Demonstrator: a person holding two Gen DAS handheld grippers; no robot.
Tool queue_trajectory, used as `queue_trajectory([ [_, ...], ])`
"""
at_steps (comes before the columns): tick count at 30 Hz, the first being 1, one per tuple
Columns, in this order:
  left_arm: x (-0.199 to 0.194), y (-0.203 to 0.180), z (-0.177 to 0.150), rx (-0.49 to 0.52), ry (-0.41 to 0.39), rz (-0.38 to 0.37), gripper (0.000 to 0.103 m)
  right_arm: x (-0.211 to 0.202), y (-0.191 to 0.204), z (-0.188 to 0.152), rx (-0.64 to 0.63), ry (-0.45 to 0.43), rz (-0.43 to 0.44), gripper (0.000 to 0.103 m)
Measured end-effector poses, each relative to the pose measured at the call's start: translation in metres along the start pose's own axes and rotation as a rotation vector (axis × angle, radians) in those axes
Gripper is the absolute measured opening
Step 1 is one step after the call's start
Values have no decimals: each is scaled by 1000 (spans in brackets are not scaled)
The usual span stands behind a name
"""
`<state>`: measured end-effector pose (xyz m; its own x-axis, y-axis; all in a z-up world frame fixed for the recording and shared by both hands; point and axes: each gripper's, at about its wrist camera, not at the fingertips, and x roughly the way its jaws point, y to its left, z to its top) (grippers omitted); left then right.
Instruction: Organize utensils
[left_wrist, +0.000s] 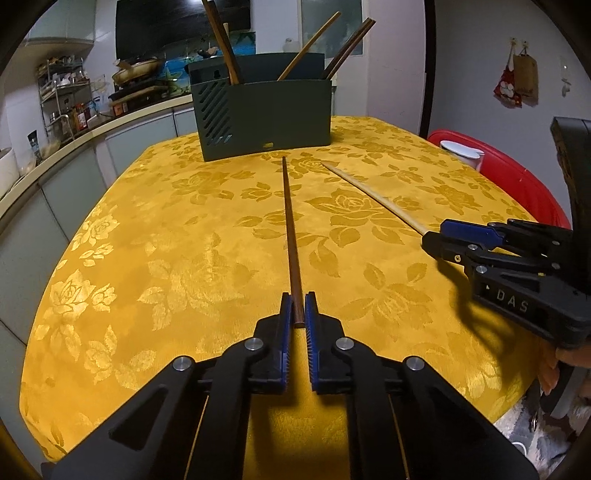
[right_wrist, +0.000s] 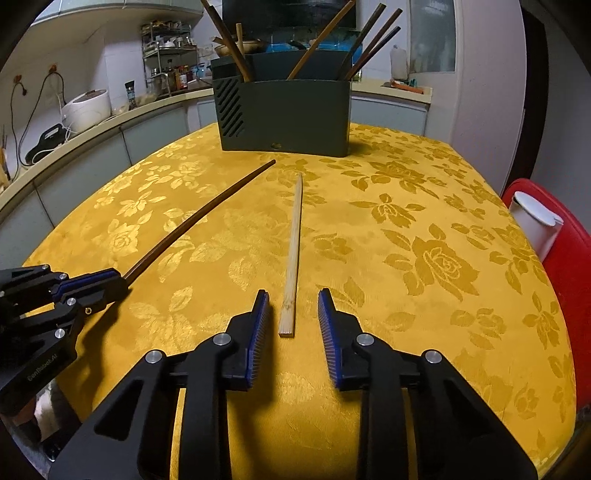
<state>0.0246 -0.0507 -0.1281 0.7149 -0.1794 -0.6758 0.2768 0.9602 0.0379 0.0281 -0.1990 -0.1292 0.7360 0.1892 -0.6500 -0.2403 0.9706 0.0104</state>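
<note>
Two chopsticks lie lengthwise on the yellow tablecloth (right_wrist: 424, 192), tips toward the dark holder (right_wrist: 284, 114) at frame top: left gripper (left_wrist: 297, 310) clamps the dark chopstick (left_wrist: 290, 229); right gripper (right_wrist: 291, 310) jaws straddle the pale chopstick (right_wrist: 293, 240), apart.

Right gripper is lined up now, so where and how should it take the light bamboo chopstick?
Grip the light chopstick at its thick near end, coming from the near side along its length. It lies flat on the tablecloth, pointing at the holder, and that end already sits between the right gripper's open fingers, so the pads close across its narrow sides.
</note>
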Motion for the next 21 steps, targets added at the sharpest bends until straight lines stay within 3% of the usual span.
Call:
queue_trajectory([
  [12, 3, -4, 5, -5, 33, 35, 7, 1, 6, 1, -13, 2, 13, 10],
  [21, 3, 2, 6, -12, 47, 40, 6, -5, -4, 7, 39, 18, 42, 8],
])
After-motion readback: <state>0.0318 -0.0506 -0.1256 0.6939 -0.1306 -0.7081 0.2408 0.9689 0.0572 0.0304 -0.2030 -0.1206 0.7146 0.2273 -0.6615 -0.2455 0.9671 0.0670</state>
